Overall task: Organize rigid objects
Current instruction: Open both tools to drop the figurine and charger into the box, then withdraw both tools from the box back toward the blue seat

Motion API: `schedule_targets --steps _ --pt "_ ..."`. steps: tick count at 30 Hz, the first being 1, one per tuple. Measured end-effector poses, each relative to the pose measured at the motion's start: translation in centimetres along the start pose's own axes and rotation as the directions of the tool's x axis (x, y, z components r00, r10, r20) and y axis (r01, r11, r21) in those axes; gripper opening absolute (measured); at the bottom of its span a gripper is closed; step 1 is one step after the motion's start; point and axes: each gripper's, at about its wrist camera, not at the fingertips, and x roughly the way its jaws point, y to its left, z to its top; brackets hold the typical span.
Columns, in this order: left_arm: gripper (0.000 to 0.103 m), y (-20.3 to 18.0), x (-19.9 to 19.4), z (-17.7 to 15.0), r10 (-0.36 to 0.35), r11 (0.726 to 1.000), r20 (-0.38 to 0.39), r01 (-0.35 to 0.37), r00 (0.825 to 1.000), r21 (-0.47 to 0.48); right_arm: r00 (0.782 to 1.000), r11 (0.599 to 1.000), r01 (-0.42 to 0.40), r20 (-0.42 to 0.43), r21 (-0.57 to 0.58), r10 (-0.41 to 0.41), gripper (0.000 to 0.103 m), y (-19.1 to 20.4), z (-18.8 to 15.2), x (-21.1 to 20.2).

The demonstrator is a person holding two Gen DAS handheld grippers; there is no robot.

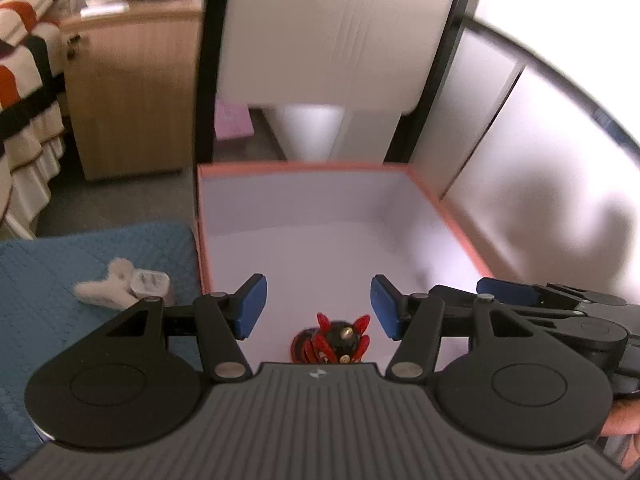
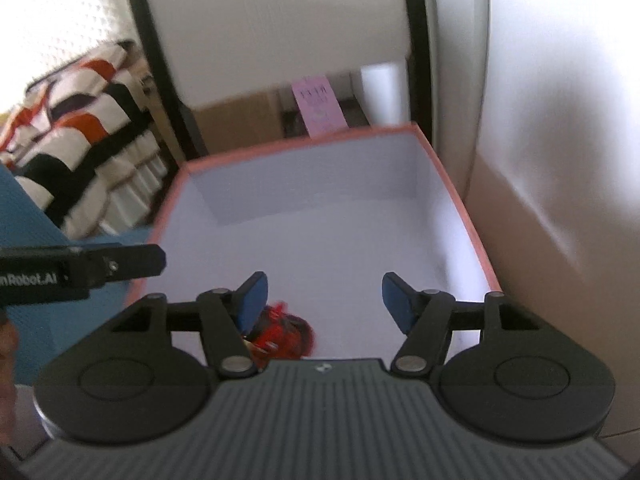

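A red and black claw-shaped clip lies on the white floor of an orange-rimmed box. My left gripper hangs over the box's near end, open, with the clip below and nothing between its blue pads. My right gripper is open too, over the same box; the clip lies just under its left pad, free of both. A white toy-like piece and a small clear case rest on the blue mat left of the box.
The right gripper's fingers reach in at the right of the left wrist view; the left gripper's finger crosses the right wrist view. A wooden cabinet, a striped bedspread and a pink card lie beyond. A white wall is close on the right.
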Motion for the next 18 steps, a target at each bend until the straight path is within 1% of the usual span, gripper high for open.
schedule_targets --steps 3,8,12,18 --pt "0.064 0.3 -2.4 -0.1 -0.015 1.0 0.043 0.015 0.999 -0.012 0.999 1.0 -0.017 0.046 -0.006 0.017 0.066 1.3 0.3 -1.4" --pt "0.064 0.8 -6.1 -0.5 -0.019 1.0 0.101 0.02 0.995 -0.013 0.993 0.998 -0.05 0.105 -0.027 0.052 0.066 3.4 0.4 -3.5" --pt "0.064 1.4 -8.9 -1.0 -0.029 0.999 0.143 0.033 0.989 -0.024 0.989 0.997 -0.069 0.132 -0.042 0.074 0.066 5.0 0.1 -5.0" --pt "0.064 3.0 -12.0 -2.4 -0.01 0.999 0.181 0.02 0.983 -0.051 0.984 0.993 -0.086 0.152 -0.08 0.098 0.066 7.8 -0.8 -6.6"
